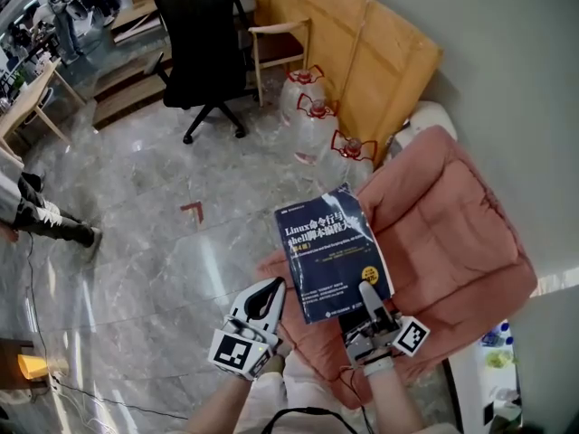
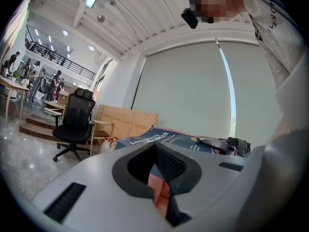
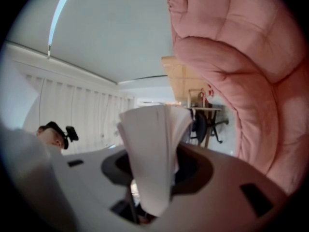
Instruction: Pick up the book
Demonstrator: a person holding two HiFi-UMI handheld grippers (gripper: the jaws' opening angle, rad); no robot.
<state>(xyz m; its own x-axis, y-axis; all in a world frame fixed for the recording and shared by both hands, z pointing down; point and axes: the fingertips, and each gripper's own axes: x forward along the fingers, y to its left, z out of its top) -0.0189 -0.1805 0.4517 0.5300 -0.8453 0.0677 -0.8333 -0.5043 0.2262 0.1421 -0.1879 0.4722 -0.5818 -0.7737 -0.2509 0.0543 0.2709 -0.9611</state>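
Right tongs (image 1: 368, 297) clamp the book's (image 1: 330, 247) near edge, cover up, so I judge it clear of the pink cushion (image 1: 452, 233). Left tongs (image 1: 267, 297) closed and empty, just beside the book. Left gripper view: book ahead, slightly right, untouched. Right gripper view: page block pinched between the pads.

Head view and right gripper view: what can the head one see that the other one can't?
Only the head view shows the book's blue cover with its title, and the left gripper beside it. Only the right gripper view shows the white page edges pinched in the right gripper. Both views show the book, the pink sofa and the black chair.
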